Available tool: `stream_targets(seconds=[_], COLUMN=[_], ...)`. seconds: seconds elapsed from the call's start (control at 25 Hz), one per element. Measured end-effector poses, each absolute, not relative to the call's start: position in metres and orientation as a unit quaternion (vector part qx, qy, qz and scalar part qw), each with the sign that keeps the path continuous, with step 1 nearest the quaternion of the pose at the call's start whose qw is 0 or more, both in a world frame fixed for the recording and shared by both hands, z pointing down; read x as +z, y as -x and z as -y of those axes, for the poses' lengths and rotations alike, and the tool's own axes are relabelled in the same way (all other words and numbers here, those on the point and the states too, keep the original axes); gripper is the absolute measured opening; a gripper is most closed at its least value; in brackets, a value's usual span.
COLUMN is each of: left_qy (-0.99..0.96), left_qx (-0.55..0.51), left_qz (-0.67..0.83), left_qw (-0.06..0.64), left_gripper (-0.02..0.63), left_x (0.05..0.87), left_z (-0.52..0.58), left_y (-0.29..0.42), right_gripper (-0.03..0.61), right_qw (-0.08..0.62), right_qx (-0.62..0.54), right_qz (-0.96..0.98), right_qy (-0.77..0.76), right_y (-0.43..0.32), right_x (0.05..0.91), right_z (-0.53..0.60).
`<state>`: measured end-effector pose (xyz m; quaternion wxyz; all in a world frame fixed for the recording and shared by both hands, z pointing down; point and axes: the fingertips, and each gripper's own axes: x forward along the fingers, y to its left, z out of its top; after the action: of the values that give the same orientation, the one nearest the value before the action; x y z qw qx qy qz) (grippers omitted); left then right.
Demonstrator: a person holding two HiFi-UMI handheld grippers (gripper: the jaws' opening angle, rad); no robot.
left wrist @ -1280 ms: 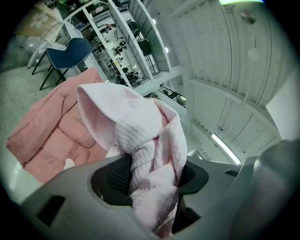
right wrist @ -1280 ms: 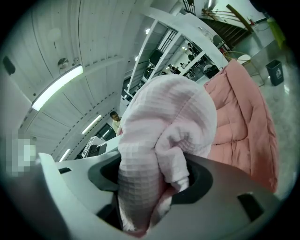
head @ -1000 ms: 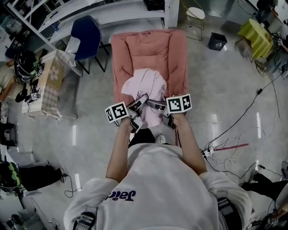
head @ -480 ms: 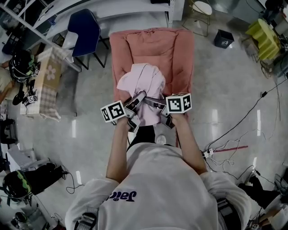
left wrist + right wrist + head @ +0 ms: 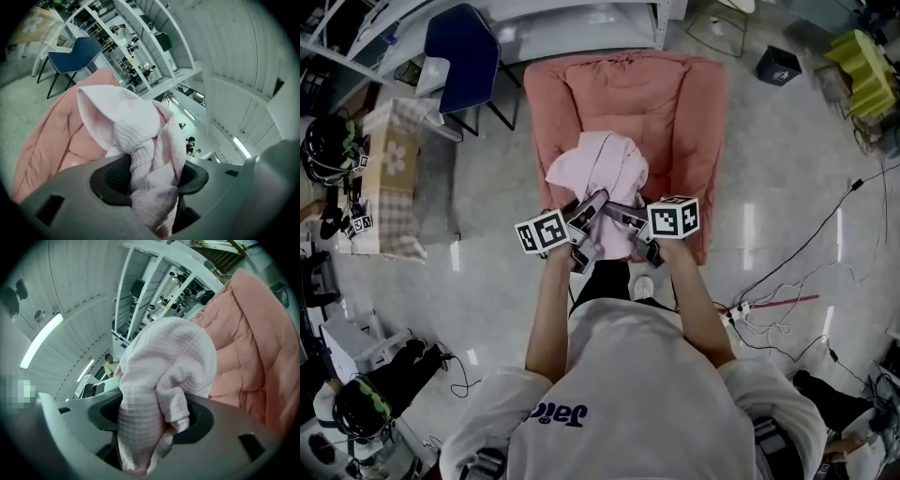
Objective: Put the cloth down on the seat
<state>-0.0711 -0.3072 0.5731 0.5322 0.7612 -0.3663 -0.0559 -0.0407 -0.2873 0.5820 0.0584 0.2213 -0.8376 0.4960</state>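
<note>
While clamped in the fingers of left gripper [image 5: 150, 176] and right gripper [image 5: 152, 418], the bunched pink cloth [image 5: 140, 140] is shown waffle-woven only by gripper views.

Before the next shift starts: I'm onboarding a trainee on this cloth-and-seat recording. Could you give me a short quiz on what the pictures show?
1. Multiple choice: the pink cloth is gripped by A) the left gripper alone, B) the right gripper alone, C) both.
2. True or false: the cloth lies flat on the salmon seat, clear of both grippers.
3. Fill in: the chair standing left of the seat in the head view is ___ in colour.

Key: 1 C. 2 False: it is bunched up between the jaws of both grippers. 3 Blue.
</note>
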Motion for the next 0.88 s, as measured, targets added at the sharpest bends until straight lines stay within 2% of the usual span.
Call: stream_targets(seconds=[0.2,0.48,0.88], left_qy=[-0.745,-0.687,-0.683], left_qx=[0.006,0.022,0.109], left_qz=[0.369,0.383,0.391], left_qw=[0.556,0.617,0.607], left_gripper=[0.239,0.222,0.215], left_x=[0.647,0.759,0.894], left_z=[0.325,0.341,0.367], left_y=[0.074,0.084,0.102], right_gripper=[0.278,0.278,0.276], right_qw=[0.064,0.091,0.092], right_qx=[0.548,0.589,0.576], right_qz=[0.797,0.757,0.758], right_qy=[-0.246,-0.268,-0.291], right_y=[0.044,0.051,0.069], right_x=[0.653,0.762,0.898], right_z=[0.302,0.319,0.343])
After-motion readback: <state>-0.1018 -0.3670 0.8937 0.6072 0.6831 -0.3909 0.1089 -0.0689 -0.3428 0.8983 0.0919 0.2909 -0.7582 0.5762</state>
